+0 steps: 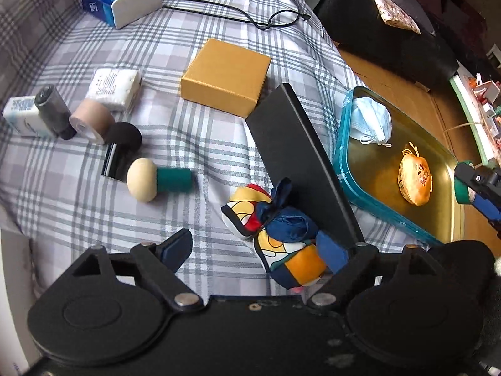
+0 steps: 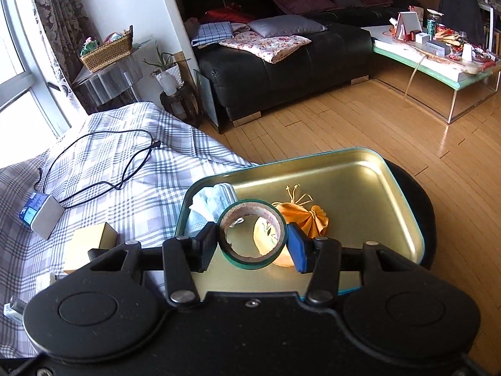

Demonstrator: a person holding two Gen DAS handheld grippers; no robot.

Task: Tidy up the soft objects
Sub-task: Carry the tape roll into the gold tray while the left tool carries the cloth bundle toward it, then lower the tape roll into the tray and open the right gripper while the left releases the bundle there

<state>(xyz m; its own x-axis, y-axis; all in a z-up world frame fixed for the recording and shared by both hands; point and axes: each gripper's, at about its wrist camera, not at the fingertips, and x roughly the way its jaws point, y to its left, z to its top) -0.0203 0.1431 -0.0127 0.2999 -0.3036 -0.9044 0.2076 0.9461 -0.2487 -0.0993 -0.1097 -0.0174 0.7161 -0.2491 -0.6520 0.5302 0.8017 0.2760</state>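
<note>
The left gripper (image 1: 253, 250) stands spread around the knotted scarf (image 1: 275, 235); the right gripper (image 2: 252, 241) pinches a tape roll (image 2: 252, 235) over the tray (image 2: 360, 169). No writing is readable.

Scarf bundle's (image 1: 275, 235) near end behind claw body

Grey-white plaid bedsheet (image 1: 188, 47); teal-rimmed gold metal tray (image 2: 360, 169); multicolour knotted fabric bundle (image 1: 275, 232); mustard square cardboard box (image 1: 225, 76); pale-blue face mask (image 1: 372, 120).

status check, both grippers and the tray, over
Left gripper open over colourful knotted cloth bundle. Right gripper shut on green tape roll above teal-rimmed metal tray. Black flat panel beside bundle.
</note>
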